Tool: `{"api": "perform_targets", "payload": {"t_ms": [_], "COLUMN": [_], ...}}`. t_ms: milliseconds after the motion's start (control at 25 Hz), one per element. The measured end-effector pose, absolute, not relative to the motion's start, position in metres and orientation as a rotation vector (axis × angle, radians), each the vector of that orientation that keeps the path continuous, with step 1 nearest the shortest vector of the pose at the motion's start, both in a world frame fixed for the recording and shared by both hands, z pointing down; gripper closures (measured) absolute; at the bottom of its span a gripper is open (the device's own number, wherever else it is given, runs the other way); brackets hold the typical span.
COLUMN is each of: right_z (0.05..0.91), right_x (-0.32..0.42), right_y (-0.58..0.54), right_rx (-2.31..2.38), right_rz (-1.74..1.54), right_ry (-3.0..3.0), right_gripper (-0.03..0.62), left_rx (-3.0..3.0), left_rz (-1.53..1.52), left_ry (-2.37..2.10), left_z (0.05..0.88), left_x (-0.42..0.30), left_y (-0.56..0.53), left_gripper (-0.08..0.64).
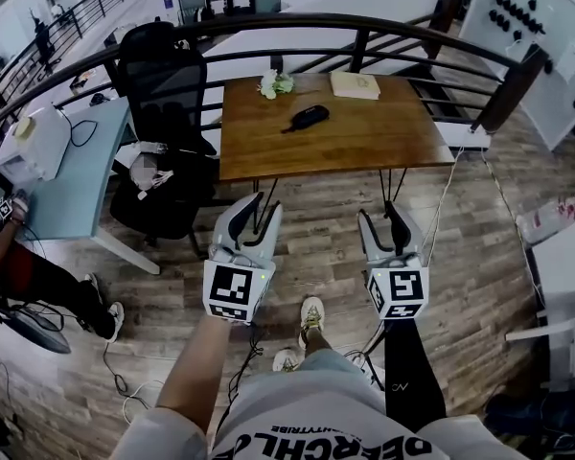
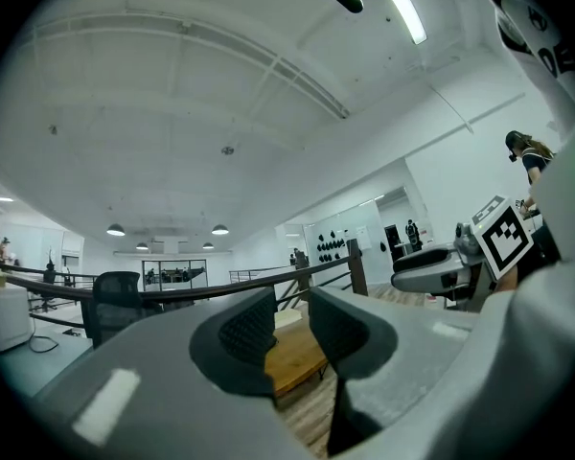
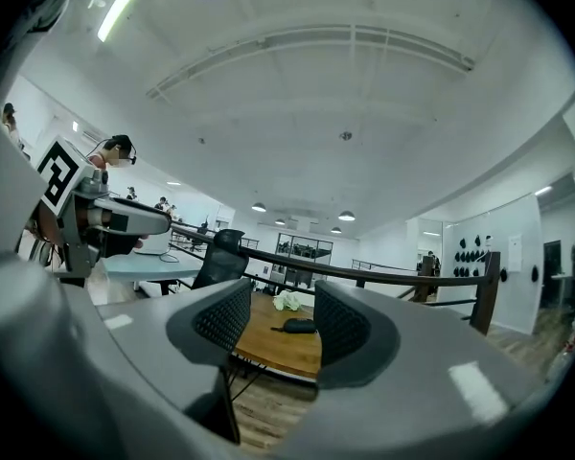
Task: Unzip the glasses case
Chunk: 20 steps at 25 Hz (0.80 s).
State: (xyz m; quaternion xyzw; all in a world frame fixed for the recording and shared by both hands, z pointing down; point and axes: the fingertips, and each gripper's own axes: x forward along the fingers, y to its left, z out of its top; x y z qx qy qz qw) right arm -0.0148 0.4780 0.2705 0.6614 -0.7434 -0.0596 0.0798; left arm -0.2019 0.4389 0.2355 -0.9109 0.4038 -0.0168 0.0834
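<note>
Well, the black glasses case (image 1: 307, 118) lies on the wooden table (image 1: 364, 142), toward its far side. Left gripper (image 1: 266, 205) & right gripper (image 1: 378, 211) hang over the floor, well short of the table, both w/ jaws narrowly apart, nothing btwn them

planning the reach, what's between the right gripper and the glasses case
Head view: only wood floor, then bare table top, lies between the right gripper and the glasses case.

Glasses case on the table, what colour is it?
The glasses case is black, clearest in head view.
</note>
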Motion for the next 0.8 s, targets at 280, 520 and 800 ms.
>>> {"api": "perform_targets", "payload": {"t_ms": [280, 520, 800], "right_z": [0.277, 0.266, 0.276], "right_x": [0.019, 0.043, 0.072], "right_y": [0.392, 0.313, 0.252], "right_rx": [1.953, 1.919, 1.883], "right_rz": [-0.148, -0.177, -0.155], "right_ry": [-2.251, -2.296, -2.318], "right_gripper": [0.357, 0.357, 0.357], "left_rx": [-2.685, -2.658, -2.654], "left_rz": [-0.042, -0.038, -0.049], "left_ry": [1.237, 1.277, 1.293], "left_z": [0.231, 0.224, 0.23], "left_x": [-0.167, -0.138, -0.105], "left_y": [0.361, 0.291, 0.233], "left_gripper": [0.449, 0.449, 0.449]}}
